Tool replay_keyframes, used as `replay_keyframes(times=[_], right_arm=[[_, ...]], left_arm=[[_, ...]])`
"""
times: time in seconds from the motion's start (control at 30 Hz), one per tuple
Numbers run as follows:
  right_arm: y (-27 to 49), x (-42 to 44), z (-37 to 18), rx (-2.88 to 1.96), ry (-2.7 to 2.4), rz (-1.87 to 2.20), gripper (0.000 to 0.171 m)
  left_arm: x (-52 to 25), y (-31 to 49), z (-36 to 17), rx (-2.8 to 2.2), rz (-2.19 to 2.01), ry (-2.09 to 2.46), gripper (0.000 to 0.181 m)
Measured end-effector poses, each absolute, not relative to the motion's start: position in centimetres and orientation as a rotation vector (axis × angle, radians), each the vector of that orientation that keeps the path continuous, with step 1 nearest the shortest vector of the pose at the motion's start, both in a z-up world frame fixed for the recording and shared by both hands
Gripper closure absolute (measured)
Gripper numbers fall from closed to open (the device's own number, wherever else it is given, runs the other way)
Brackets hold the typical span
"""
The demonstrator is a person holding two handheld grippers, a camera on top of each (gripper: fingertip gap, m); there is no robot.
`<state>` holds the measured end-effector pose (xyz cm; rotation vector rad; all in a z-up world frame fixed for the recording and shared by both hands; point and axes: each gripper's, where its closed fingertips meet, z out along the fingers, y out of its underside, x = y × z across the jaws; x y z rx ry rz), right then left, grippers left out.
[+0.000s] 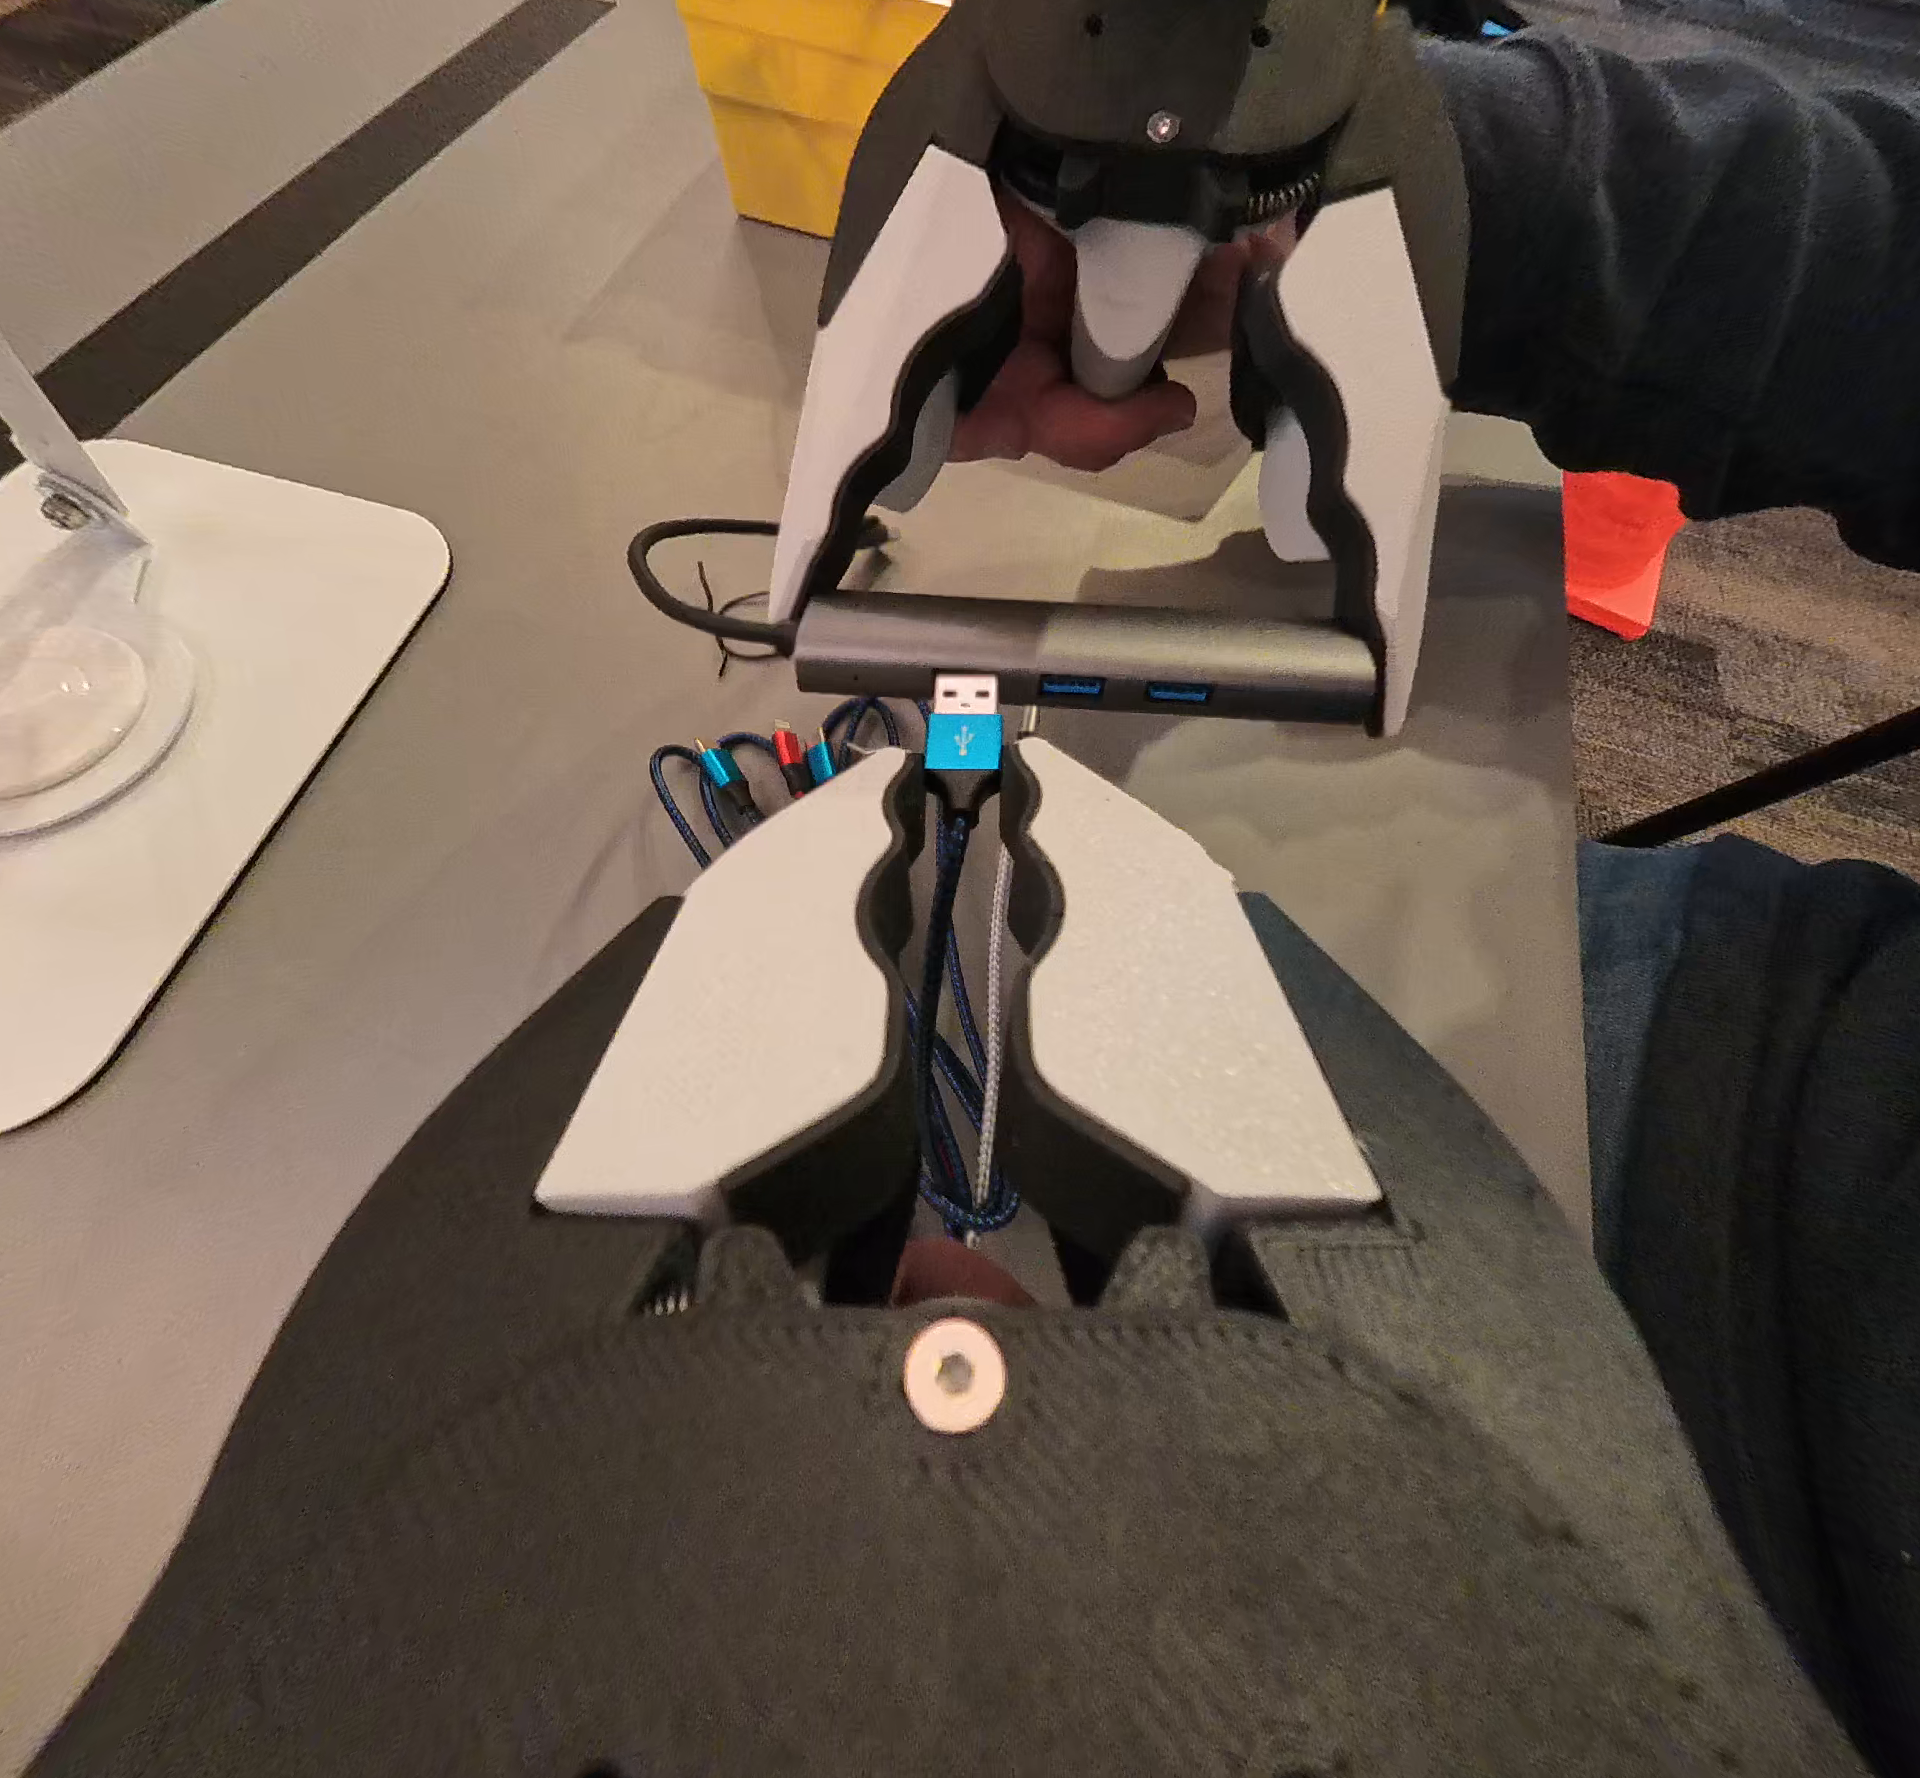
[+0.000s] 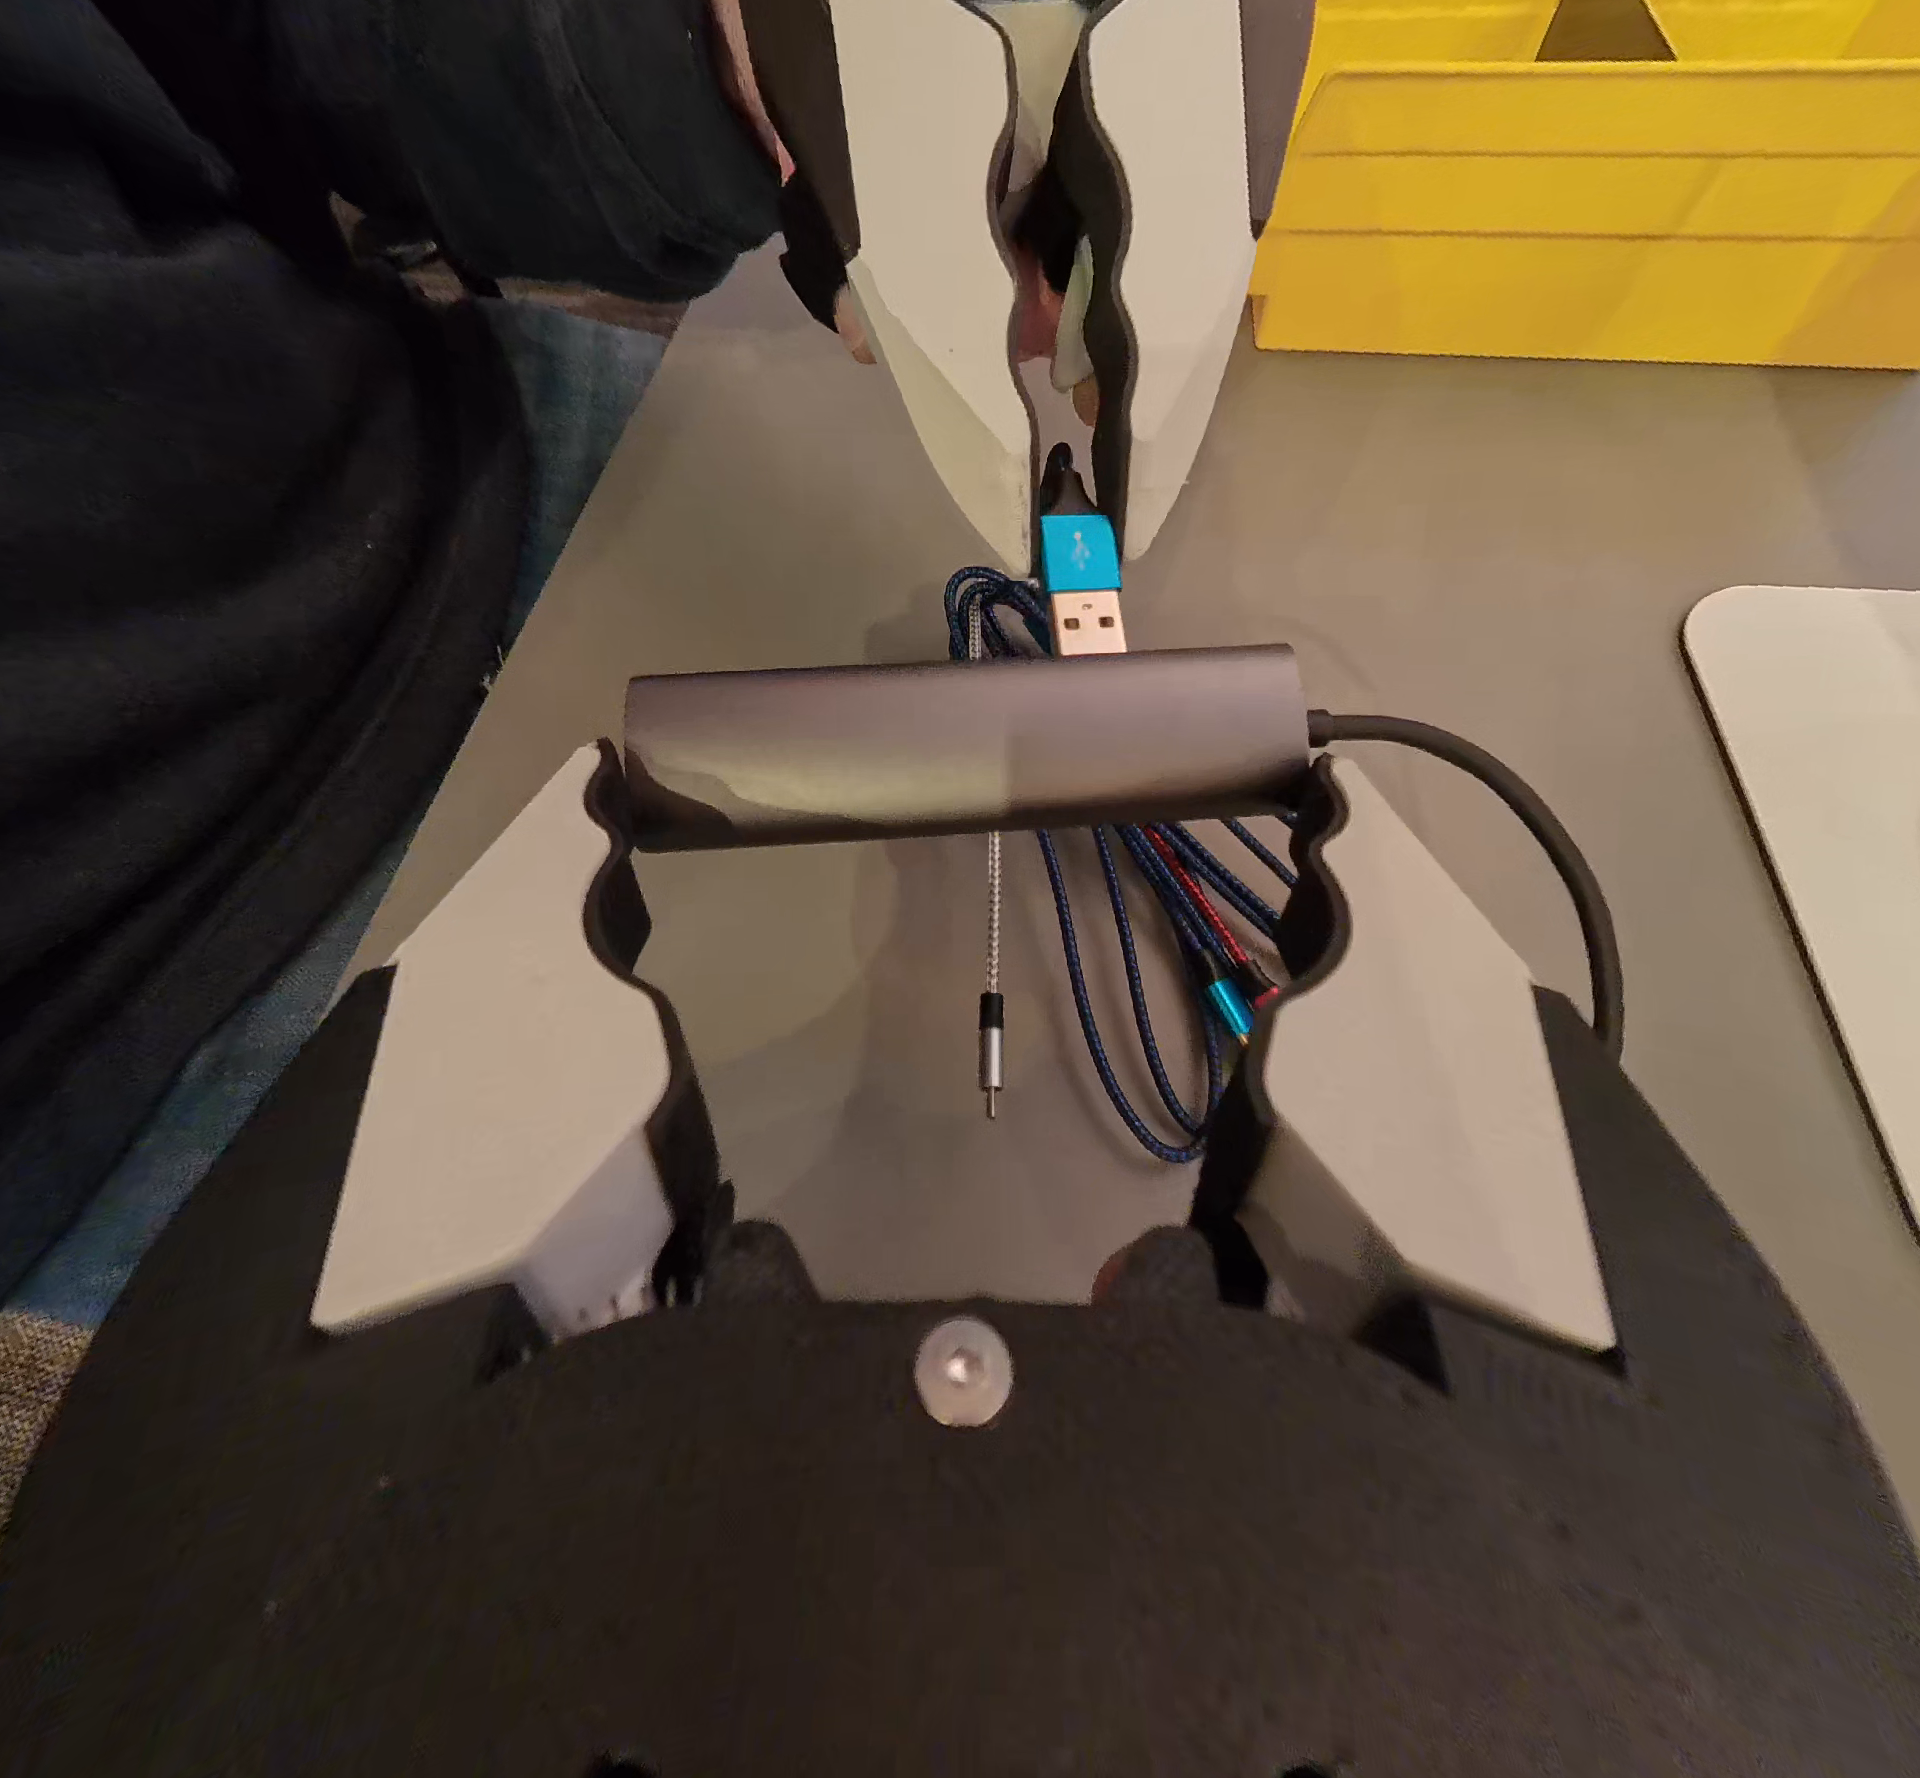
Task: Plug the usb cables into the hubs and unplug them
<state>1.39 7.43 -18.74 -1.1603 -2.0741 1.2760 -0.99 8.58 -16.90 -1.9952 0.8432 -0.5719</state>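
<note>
left claw (image 1: 961,767): pinched tight on the blue plug (image 1: 963,739), gripping the hard shell right behind the metal tip. Good spot imo, that's the only stiff bit of the whole cable.

right claw (image 2: 961,798): spread wide but clamped on the hub (image 2: 961,741), one finger on each short end, holding it up off the surface (image 1: 468,378).

where the plug is: metal tip right at the hub's port face, next to the two empty blue ports (image 1: 1122,691). Can't tell if it's actually in yet or just touching; most of the metal is still showing, so I'd guess barely started at best.

hub handling: small, light, smooth metal-looking bar. Held only by the ends, so I'd bet it wants to twist or slip once the plug pushes on it. Its own black lead (image 2: 1507,793) is thick and springy, might tug a bit.

cable handling: braided blue cord (image 2: 1122,949) is floppy, zero help for aiming. Hangs down with a bundle of other connector ends (image 1: 769,762), plus a thin silver one (image 2: 990,1042) dangling. Light stuff, snag risk mostly.

other stuff: yellow bin (image 1: 790,45) at the back, white base plate (image 1: 260,689) off to the side.
</note>
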Motion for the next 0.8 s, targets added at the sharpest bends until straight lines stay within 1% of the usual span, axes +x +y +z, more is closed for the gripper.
replay_keyframes(times=[0.37,0.7,0.8], right_arm=[[7.47,1.62,-19.06,-1.151,-2.127,1.182,0.047],[7.37,1.55,-18.48,-1.158,-2.086,1.26,0.047],[7.61,1.53,-19.08,-1.177,-2.09,1.229,0.047]], left_arm=[[-0.89,8.55,-17.23,-2.001,-0.533,0.879,0.168],[-0.96,8.52,-16.76,-1.93,-0.52,0.88,0.168],[-1.34,8.51,-16.8,-1.929,-0.49,0.878,0.168]])
